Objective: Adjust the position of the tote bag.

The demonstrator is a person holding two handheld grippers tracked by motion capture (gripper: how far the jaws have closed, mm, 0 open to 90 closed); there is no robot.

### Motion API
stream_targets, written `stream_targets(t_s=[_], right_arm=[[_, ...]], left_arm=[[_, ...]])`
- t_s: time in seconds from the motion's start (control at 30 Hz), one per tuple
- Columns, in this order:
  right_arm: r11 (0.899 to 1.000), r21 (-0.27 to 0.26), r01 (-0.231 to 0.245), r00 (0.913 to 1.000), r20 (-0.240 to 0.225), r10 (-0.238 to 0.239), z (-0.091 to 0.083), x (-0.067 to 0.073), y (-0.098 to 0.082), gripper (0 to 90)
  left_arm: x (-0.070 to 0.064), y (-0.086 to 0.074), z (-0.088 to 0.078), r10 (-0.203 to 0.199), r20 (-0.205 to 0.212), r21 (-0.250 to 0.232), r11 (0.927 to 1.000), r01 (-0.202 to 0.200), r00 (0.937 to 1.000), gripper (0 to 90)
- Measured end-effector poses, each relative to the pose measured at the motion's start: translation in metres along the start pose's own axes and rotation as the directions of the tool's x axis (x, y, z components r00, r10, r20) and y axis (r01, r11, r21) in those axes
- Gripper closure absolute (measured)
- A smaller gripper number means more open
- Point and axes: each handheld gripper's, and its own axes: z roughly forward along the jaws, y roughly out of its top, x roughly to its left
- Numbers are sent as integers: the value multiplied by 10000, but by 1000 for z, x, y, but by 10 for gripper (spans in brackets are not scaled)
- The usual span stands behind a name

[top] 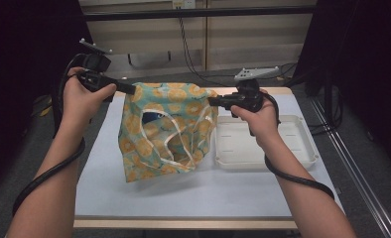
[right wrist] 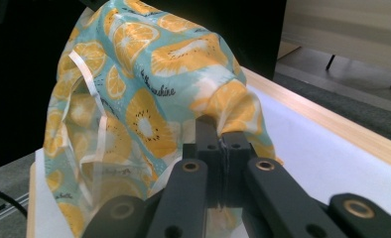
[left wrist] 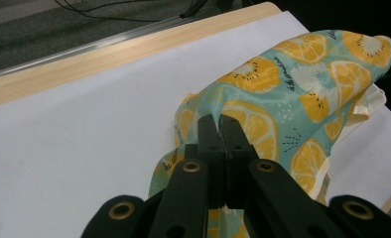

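The person holds a fabric bag (top: 167, 131) up over the table (top: 149, 198), the left gripper (top: 130, 89) pinching one top corner and the right gripper (top: 212, 101) pinching the other, each pair of jaws clamped tight on a fold of cloth with no gap between them. The step in hand looks like spreading or lifting the bag by its upper edge, and to do it well I'd judge both hands should keep level with each other and draw apart only until the top edge goes taut, since the thin cloth could slip out of so small a bite. The bag hangs just left of the white tray (top: 265, 144), its lower edge seeming to brush the table's white surface, though I can't be sure it touches. It's teal cloth printed with orange citrus slices and small black script, and pale ribbon-like handles (top: 181, 144) droop in loops across the face nearest me. It sags softly between the two grips, creased and limp, and something dark blue (top: 151, 117) shows near its upper middle.
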Motion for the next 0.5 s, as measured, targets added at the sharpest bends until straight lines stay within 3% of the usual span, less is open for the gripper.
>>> stream_targets(t_s=[0.1,0.17,0.47,0.5], right_arm=[[10000,-83,29,10000,63,-29,-3,0,2,899],[9998,-175,0,9999,153,3,-4,-1,4,899],[9995,-268,-166,9998,109,169,4,-2,5,898],[9995,-245,-182,9998,117,185,5,-2,6,898]], left_arm=[[1,1,-1,42,78,-99,9999,-41,10000,893],[4,1,0,-231,82,-228,9995,233,9997,890],[15,-10,25,-579,21,308,9979,578,9983,893],[16,-12,28,-419,17,475,9980,417,9991,895]])
